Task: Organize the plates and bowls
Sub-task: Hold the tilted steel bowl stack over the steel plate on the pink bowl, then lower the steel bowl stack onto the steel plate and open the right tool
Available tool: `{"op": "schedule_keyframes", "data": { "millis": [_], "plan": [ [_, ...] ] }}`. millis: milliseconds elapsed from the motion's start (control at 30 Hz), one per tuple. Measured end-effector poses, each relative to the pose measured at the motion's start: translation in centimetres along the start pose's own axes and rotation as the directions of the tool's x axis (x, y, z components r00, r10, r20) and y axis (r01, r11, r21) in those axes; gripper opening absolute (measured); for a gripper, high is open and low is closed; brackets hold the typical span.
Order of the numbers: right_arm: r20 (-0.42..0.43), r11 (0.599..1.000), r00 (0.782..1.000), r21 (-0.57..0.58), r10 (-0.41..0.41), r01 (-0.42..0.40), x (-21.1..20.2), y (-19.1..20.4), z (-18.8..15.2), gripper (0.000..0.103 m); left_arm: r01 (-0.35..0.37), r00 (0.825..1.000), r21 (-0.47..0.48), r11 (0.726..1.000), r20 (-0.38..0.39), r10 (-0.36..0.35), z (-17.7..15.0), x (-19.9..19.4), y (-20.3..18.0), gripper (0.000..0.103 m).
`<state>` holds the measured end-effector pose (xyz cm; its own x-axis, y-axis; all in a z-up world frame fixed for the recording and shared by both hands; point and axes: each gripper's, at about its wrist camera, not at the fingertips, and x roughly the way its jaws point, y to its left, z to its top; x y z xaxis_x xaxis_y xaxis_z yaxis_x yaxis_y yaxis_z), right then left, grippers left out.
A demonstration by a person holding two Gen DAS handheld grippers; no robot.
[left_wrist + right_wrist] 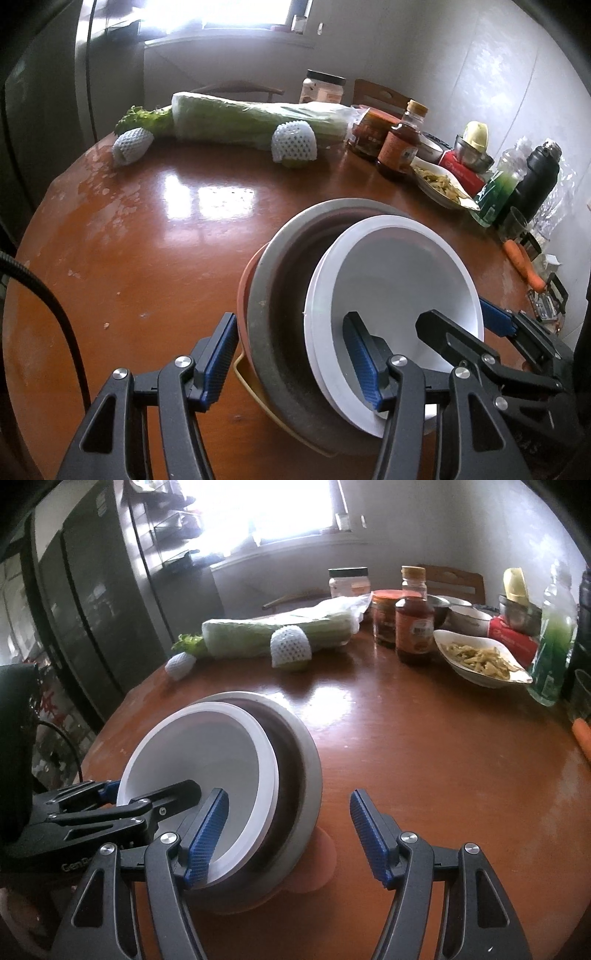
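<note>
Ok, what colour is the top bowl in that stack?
White bowl, sitting in a grey one; clearest in the right wrist view.

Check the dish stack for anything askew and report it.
The white bowl sits tilted and off-centre inside the grey bowl, leaning toward one rim rather than nesting flat. Both tools, left and right, are open around the stack. Nothing looks spilled or broken.
</note>
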<state>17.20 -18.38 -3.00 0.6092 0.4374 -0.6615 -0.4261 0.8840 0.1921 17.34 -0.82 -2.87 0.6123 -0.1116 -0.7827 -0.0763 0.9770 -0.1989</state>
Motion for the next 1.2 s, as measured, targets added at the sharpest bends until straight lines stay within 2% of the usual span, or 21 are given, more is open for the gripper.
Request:
{"op": "schedule_keyframes", "data": {
  "millis": [367,567,1200],
  "plan": [
    [0.005,1.000,1.000,0.004,-0.013,0.013,-0.3,-0.3,0.0,0.070,-0.002,1.000,0.005,1.000,0.006,0.002,-0.2,0.1,-0.4,0.058],
    [0.006,1.000,1.000,-0.004,-0.013,0.013,-0.4,0.1,-0.1,0.070,-0.027,1.000,0.015,1.000,0.014,0.027,-0.3,-0.1,-0.2,0.058],
    [0.020,0.993,0.993,-0.002,-0.115,0.115,-1.1,1.3,0.2,0.070,-0.025,0.997,0.067,0.997,0.069,0.021,-0.3,-1.9,-0.1,0.058]
  ]
}}
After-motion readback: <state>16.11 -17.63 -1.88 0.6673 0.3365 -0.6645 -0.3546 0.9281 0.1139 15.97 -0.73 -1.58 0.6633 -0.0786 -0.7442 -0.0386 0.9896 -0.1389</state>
